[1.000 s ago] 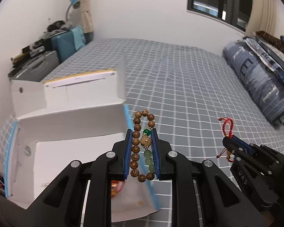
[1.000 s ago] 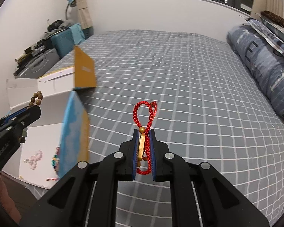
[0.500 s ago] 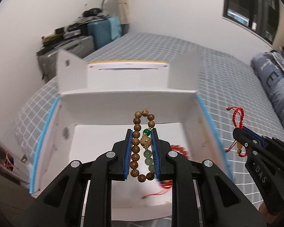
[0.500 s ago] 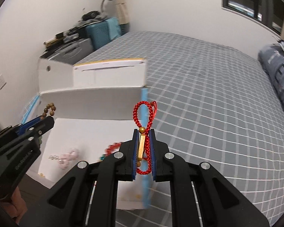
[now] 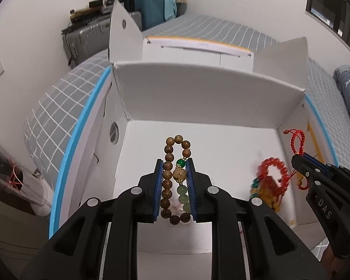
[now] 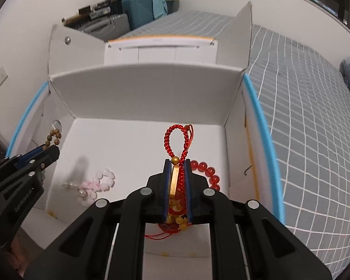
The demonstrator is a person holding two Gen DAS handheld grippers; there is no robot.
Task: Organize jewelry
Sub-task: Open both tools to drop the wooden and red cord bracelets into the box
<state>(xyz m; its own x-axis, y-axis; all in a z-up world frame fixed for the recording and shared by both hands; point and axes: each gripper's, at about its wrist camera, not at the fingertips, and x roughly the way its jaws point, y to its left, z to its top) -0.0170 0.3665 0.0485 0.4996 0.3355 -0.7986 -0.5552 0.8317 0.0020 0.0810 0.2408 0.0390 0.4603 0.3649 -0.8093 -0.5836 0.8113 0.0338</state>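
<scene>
Both grippers have swung from over the checked bedspread (image 6: 315, 116) to hang above the open white box (image 5: 210, 95) on the bed. Pinched between its blue pads, the left gripper (image 5: 175, 186) holds a wooden bead bracelet (image 5: 168, 179) with green beads, while the right gripper (image 6: 177, 186) is clamped on a red braided cord bracelet (image 6: 175, 140) with a gold bar. On the box floor lie a red bead bracelet (image 6: 207, 170) and a pink bead bracelet (image 6: 98, 182), well apart.
</scene>
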